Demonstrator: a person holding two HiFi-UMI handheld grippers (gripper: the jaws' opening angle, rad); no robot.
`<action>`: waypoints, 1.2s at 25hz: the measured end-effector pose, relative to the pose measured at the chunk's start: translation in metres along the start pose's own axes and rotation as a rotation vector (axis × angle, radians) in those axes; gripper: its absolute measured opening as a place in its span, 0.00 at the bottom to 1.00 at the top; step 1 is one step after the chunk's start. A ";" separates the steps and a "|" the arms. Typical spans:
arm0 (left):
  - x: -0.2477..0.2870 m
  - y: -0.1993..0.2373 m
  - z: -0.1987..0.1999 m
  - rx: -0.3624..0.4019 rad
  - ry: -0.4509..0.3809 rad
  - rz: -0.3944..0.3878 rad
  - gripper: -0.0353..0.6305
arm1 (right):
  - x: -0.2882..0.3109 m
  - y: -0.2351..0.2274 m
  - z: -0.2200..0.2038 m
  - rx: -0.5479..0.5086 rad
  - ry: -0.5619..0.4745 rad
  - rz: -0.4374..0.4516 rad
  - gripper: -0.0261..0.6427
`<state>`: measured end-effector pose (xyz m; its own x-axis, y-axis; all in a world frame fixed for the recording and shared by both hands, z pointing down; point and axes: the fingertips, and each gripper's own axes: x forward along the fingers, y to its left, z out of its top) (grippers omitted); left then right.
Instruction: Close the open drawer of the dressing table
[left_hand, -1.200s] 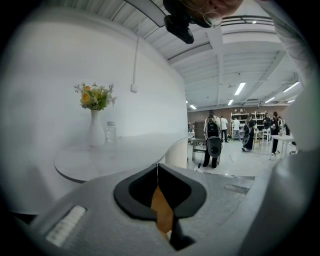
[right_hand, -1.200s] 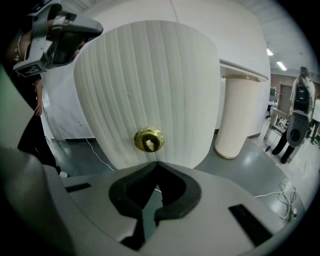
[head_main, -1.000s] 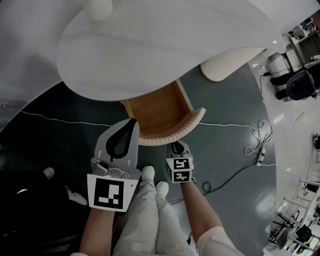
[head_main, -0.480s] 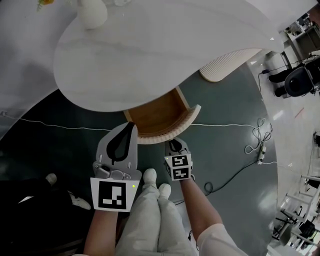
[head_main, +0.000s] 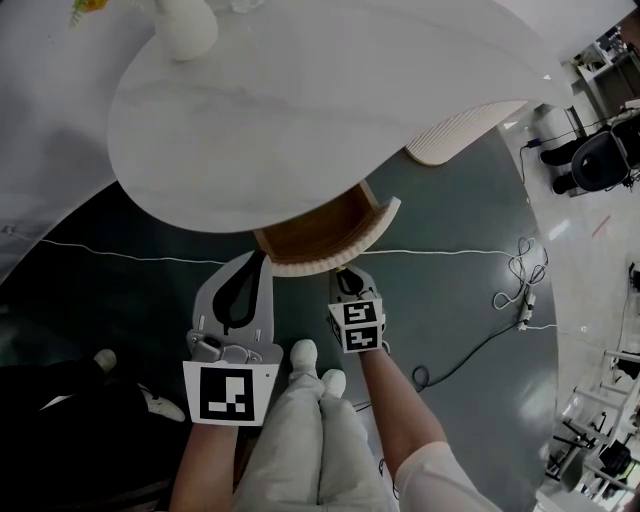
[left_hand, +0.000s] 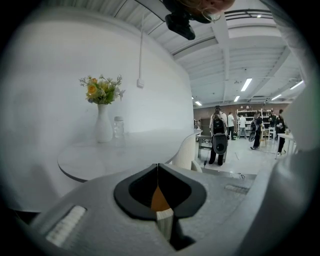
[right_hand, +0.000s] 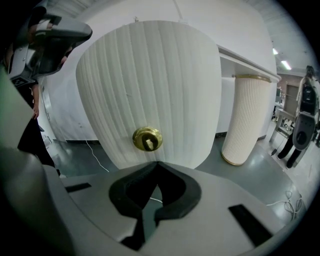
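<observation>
Wood-lined drawer with ribbed white curved front (head_main: 318, 262) partly open, jutting nearward from under white oval bench (head_main: 300, 100). Right gripper (head_main: 346, 277) jaws together, empty, facing round brass knob (right_hand: 147, 138). Left gripper (head_main: 260, 262) jaws together, empty, near front's left end. To do: push fully in.

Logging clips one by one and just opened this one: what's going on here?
A person holding a gripper in each hand is closing the drawer of the white dressing table. The drawer is partly open, its wooden inside showing. The right gripper, jaws shut and empty, is at the ribbed drawer front just below the brass knob, apparently pushing. The left gripper, also shut, sits at the front's left end.
</observation>
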<state>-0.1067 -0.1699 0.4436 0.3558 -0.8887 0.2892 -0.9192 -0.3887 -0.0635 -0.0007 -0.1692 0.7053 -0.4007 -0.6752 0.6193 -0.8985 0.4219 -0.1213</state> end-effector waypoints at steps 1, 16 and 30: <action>0.001 0.002 -0.002 -0.003 0.002 0.002 0.08 | 0.003 0.000 0.002 0.000 -0.001 0.000 0.03; 0.012 0.016 -0.017 -0.046 0.023 0.031 0.08 | 0.028 0.001 0.024 -0.034 -0.012 0.029 0.03; 0.014 0.019 -0.033 -0.064 0.057 0.073 0.08 | 0.053 0.000 0.044 -0.036 -0.033 0.053 0.03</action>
<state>-0.1244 -0.1816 0.4781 0.2790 -0.8982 0.3396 -0.9519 -0.3054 -0.0256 -0.0298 -0.2313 0.7042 -0.4538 -0.6708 0.5866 -0.8691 0.4785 -0.1252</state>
